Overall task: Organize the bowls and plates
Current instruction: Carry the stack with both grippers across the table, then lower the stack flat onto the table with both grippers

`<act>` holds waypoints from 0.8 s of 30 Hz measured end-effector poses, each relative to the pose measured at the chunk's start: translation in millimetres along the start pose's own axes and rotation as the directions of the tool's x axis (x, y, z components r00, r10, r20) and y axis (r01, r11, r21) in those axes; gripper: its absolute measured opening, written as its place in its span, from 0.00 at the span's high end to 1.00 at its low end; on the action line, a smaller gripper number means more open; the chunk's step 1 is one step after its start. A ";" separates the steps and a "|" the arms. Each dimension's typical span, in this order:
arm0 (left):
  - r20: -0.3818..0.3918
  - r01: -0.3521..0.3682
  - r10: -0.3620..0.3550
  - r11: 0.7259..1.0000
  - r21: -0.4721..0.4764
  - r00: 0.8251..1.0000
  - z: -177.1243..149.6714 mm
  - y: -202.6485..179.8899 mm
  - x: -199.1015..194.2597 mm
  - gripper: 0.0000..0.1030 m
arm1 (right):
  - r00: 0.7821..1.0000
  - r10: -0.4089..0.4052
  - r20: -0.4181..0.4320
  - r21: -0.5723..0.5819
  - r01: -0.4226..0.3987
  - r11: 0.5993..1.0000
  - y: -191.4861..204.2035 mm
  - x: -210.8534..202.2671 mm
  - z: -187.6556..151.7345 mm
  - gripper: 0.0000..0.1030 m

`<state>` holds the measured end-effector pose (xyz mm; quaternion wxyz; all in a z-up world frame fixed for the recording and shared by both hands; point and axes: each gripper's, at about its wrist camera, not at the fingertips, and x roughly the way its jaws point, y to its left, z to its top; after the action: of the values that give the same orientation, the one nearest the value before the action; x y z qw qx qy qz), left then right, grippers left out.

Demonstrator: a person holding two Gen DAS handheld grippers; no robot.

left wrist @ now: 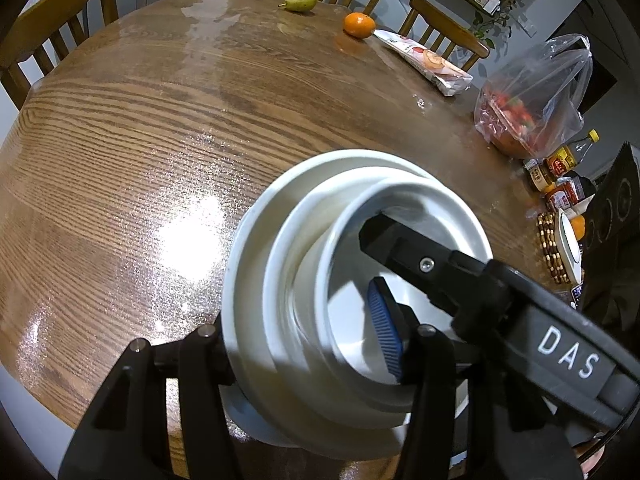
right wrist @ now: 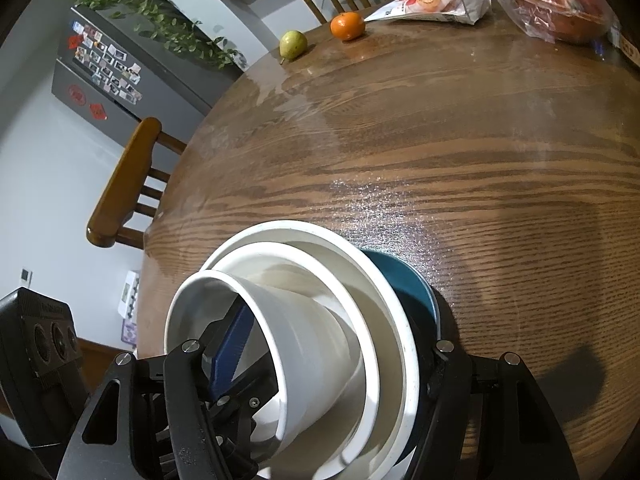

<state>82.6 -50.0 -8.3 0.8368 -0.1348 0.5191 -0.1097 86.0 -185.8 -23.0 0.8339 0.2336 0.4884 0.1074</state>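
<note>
A nested stack of white bowls (left wrist: pixel 256 264) sits tilted at the near edge of the wooden table (left wrist: pixel 140 140). In the right wrist view the white bowls (right wrist: pixel 384 304) rest in a dark blue bowl (right wrist: pixel 412 280). My left gripper (left wrist: pixel 300 328) is shut on the stack, its blue pad (left wrist: pixel 384 332) inside the innermost bowl (left wrist: pixel 352 264) and its other finger outside the largest rim. My right gripper (right wrist: pixel 334 344) also clamps the stack, with its blue pad (right wrist: pixel 232 352) inside the innermost bowl (right wrist: pixel 312 340) and its far finger behind the blue bowl. The right gripper's black finger (left wrist: pixel 400 248) reaches into the bowl from the right.
At the table's far side lie a pear (left wrist: pixel 300 0), an orange (left wrist: pixel 359 25) and a snack packet (left wrist: pixel 428 60). A plastic bag of red fruit (left wrist: pixel 532 100), bottles and jars (left wrist: pixel 560 168) and a beaded mat (left wrist: pixel 554 248) crowd the right. Wooden chairs (right wrist: pixel 128 188) ring the table.
</note>
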 end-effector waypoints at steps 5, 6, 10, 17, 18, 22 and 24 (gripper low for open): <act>0.003 -0.007 0.007 1.000 0.012 1.000 -0.4 -0.4 0.4 0.48 | 1.000 -0.007 0.008 -0.003 0.007 1.000 -0.2 -1.3 -0.5 0.34; 0.007 -0.004 0.004 1.000 0.017 1.000 -0.9 -0.2 0.0 0.48 | 1.000 -0.011 0.014 -0.008 0.011 1.000 0.3 -1.9 -1.1 0.34; 0.009 -0.005 0.004 1.000 0.027 1.000 -1.4 -0.5 0.1 0.47 | 0.998 -0.039 0.039 -0.027 0.040 0.999 2.8 -5.4 -2.7 0.34; 0.013 -0.014 0.013 0.999 0.051 1.000 -3.1 -2.4 -0.8 0.46 | 0.995 -0.064 0.070 -0.040 0.067 0.997 3.3 -9.9 -5.7 0.34; 0.013 -0.015 0.015 0.998 0.057 1.000 -3.2 -2.6 -1.1 0.46 | 0.994 -0.077 0.080 -0.050 0.081 0.995 4.5 -11.3 -6.4 0.34; 0.011 -0.025 0.025 0.998 0.060 1.000 -2.8 -5.0 -1.8 0.46 | 0.992 -0.083 0.093 -0.065 0.089 0.994 4.8 -13.9 -6.7 0.34; 0.021 -0.023 0.021 0.998 0.063 1.000 -2.5 -5.5 -4.6 0.43 | 0.991 -0.075 0.107 -0.069 0.083 0.994 5.0 -17.2 -6.7 0.34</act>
<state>78.1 -53.9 -3.7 0.8472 -0.1037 0.5081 -0.1153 71.8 -186.6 -10.2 0.8698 0.1885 0.4490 0.0798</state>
